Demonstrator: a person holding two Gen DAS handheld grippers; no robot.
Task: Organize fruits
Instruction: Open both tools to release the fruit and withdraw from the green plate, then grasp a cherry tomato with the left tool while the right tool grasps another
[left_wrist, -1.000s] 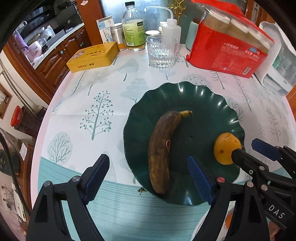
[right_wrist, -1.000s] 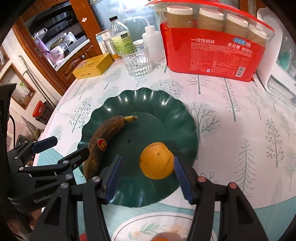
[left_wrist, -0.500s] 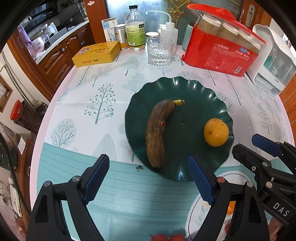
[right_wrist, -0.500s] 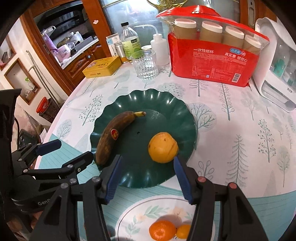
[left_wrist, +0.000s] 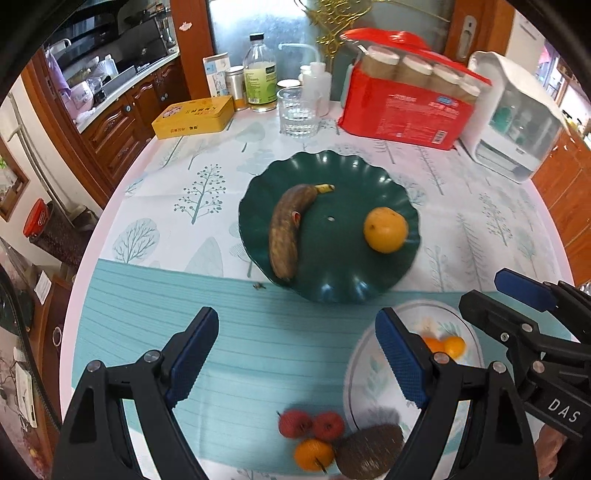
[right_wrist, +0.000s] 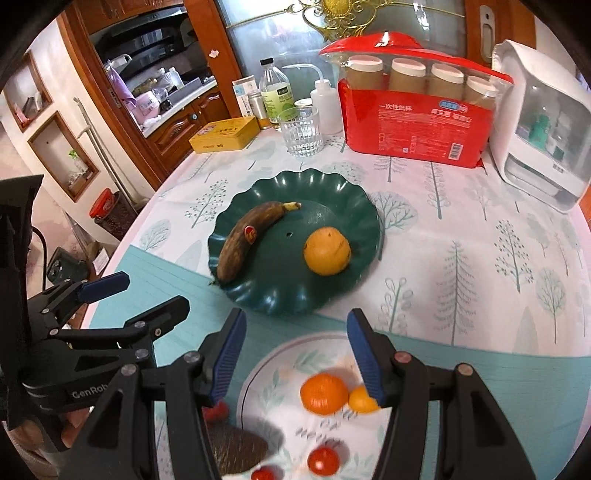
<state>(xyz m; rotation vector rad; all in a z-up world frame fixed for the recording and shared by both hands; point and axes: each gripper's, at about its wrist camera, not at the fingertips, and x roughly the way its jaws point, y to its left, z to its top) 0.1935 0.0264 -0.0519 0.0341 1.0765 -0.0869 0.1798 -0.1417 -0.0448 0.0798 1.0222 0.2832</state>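
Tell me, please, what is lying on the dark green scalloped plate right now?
A brown overripe banana with a red sticker and an orange lie apart on the green plate. Nothing else shows there; what is under them is hidden.

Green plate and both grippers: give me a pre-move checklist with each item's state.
1. Left gripper empty, jaws apart: ok.
2. Right gripper empty, jaws apart: ok.
3. Banana lying inside the green plate: ok.
4. Orange on the green plate, apart from the banana: ok.
5. All fruit moved off the white plate: not ok, tangerines remain.
6. Kiwi fully on the white plate: cannot tell.
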